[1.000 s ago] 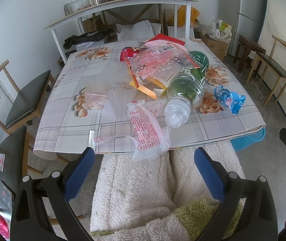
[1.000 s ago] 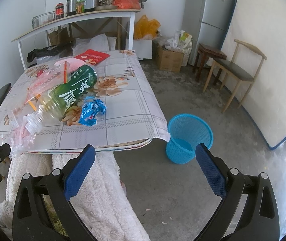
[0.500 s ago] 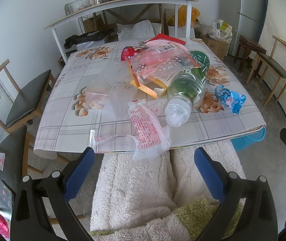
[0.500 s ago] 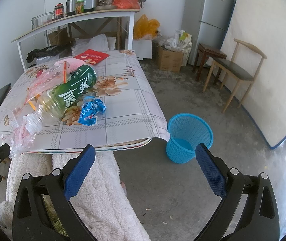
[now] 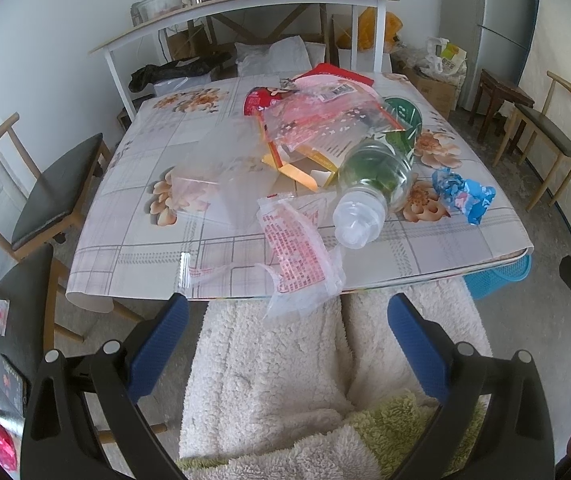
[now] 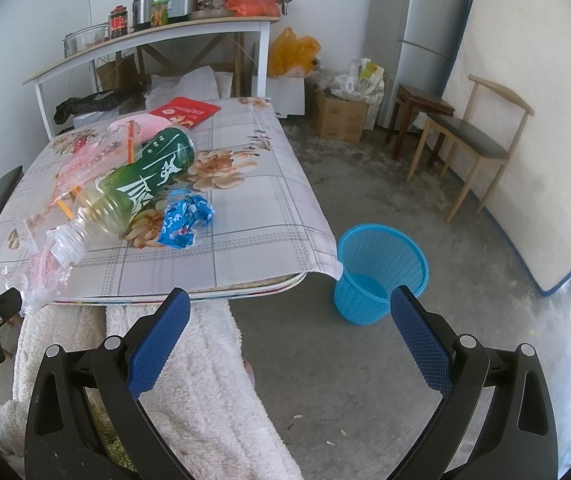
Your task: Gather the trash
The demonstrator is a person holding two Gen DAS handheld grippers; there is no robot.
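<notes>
With the left gripper [image 5: 285, 344] and right gripper [image 6: 287, 336] both spread and empty, the bottle [image 6: 141, 184], wrappers and bags lie uncollected on the table [image 6: 253, 216] beside the seemingly empty blue bin [image 6: 381, 272].

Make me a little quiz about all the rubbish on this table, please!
1. True or false: the blue basket stands on the table.
2. Which way does the green-labelled bottle lie? A) upright B) on its side, its neck towards the near edge C) inside the basket
3. Fill in: the left gripper and the right gripper are both ____ and hold nothing.

Key
1. False: it stands on the floor by the table's corner.
2. B
3. open. Bonus: the crumpled blue wrapper lies just beside the bottle.
</notes>
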